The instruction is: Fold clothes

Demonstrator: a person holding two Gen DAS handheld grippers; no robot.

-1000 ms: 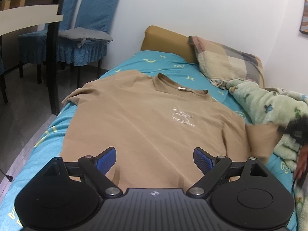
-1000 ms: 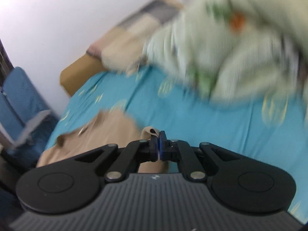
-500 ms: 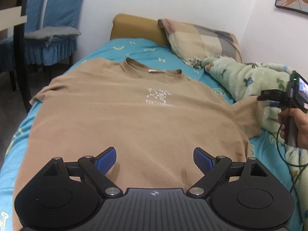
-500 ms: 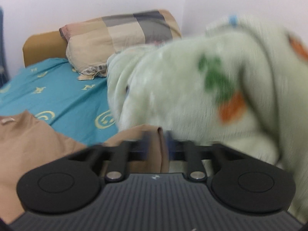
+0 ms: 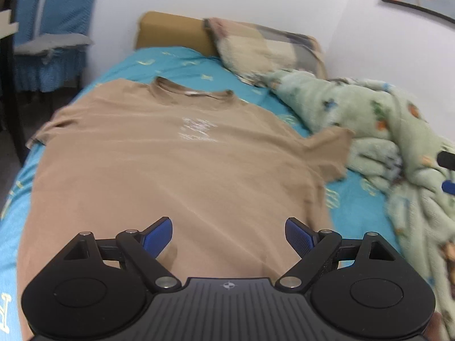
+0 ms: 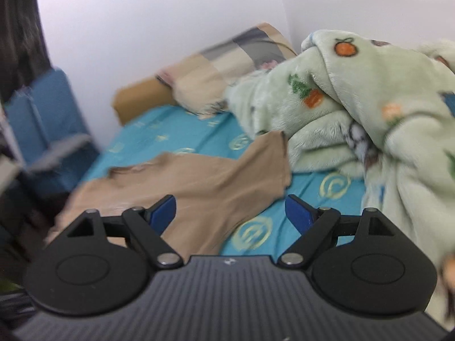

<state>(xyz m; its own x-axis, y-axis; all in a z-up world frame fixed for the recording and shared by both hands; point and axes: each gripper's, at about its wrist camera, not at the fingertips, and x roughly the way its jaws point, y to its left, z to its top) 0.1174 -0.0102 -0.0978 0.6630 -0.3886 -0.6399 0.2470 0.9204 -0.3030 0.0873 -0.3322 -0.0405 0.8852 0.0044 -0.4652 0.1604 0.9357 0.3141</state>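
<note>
A tan T-shirt [image 5: 176, 164] lies spread flat, front up, on the teal bed sheet [image 5: 176, 59], collar toward the headboard. Its right sleeve [image 5: 330, 150] lies out against the green blanket and also shows in the right wrist view [image 6: 256, 167]. My left gripper [image 5: 229, 234] is open and empty above the shirt's lower hem. My right gripper [image 6: 230, 211] is open and empty, above the shirt's right side and the sheet, short of the sleeve. Part of the right gripper shows at the left wrist view's right edge [image 5: 448, 170].
A crumpled green fleece blanket [image 6: 369, 108] fills the bed's right side. A patchwork pillow [image 5: 267, 48] leans on the tan headboard [image 5: 173, 31]. Blue-covered chairs [image 5: 51, 37] stand off the bed's left side, beside a dark table leg [image 5: 11, 91].
My right gripper has opened and let go of the right sleeve, which now lies flat by the blanket; the gripper has drawn back. My left gripper stayed open, shifting slightly over the hem.
</note>
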